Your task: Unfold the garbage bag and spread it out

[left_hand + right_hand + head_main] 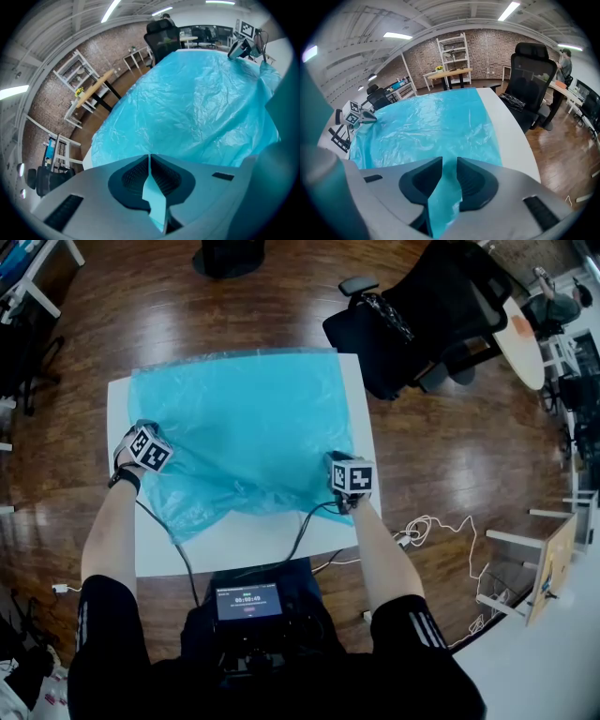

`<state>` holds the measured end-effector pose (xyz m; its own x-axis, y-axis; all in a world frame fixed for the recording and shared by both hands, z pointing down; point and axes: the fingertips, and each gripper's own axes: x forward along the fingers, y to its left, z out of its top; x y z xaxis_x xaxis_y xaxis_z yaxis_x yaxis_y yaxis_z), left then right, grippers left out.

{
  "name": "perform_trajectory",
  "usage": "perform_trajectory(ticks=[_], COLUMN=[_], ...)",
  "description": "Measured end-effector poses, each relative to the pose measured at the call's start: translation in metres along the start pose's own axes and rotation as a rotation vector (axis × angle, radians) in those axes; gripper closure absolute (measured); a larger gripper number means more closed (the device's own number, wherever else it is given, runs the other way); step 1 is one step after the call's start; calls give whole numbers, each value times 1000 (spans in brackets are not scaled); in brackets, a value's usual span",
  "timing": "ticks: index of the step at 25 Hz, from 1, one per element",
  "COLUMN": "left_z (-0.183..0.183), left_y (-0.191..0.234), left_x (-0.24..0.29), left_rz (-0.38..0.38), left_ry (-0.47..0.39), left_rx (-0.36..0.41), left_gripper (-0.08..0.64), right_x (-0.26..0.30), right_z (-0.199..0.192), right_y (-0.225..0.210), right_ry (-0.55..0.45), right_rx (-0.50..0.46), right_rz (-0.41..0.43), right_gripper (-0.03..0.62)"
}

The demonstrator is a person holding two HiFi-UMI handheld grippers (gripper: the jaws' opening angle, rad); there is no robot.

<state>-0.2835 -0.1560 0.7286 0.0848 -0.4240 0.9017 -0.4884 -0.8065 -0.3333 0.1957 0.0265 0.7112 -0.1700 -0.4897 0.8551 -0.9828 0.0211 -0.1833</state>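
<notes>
— So, where is the blue garbage bag (248,427)?
— It lies spread over the worktop (244,554), up to the far edge. A white strip shows along the near edge.
— And the left tool (149,164)?
— Squeezed shut on a thin bit of bag by the left edge.
— The right tool (449,176)?
— Pinching a thicker bunch of bag near the right edge.

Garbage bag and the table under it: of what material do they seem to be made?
Garbage bag: most likely thin plastic film, blue and glossy, seemingly a little translucent. It shows fine crinkles, soft folds and glints of light. Table: a smooth white top with a rather matte finish, perhaps laminate or painted board. The pictures do not settle which.
</notes>
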Motion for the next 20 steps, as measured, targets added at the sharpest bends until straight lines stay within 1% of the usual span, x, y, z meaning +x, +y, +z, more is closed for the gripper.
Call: perform_trajectory(ticks=[1, 3, 6, 9, 12, 16, 20], left_z=[0, 1, 8, 9, 9, 3, -12], left_y=[1, 2, 3, 3, -1, -18, -46], left_x=[-1, -8, -32, -57, -83, -117, -144], left_rz=[0, -5, 0, 14, 11, -18, -68], left_ry=[-2, -14, -59, -105, -148, -186, -196], left_rx=[-9, -24, -31, -39, -50, -79, -128], left_gripper=[538, 538, 538, 538, 537, 537, 537], right_x=[-1, 0, 2, 0, 2, 1, 3], right_z=[3, 2, -3, -1, -2, 1, -1], right_y=[1, 0, -3, -2, -4, -3, -4], right_ry=[-1, 8, 19, 10, 16, 10, 17], right_rx=[-7, -18, -26, -25, -19, -18, -16], right_rz=[1, 0, -2, -2, -3, 0, -2], right_gripper=[468, 468, 468, 468, 468, 468, 468])
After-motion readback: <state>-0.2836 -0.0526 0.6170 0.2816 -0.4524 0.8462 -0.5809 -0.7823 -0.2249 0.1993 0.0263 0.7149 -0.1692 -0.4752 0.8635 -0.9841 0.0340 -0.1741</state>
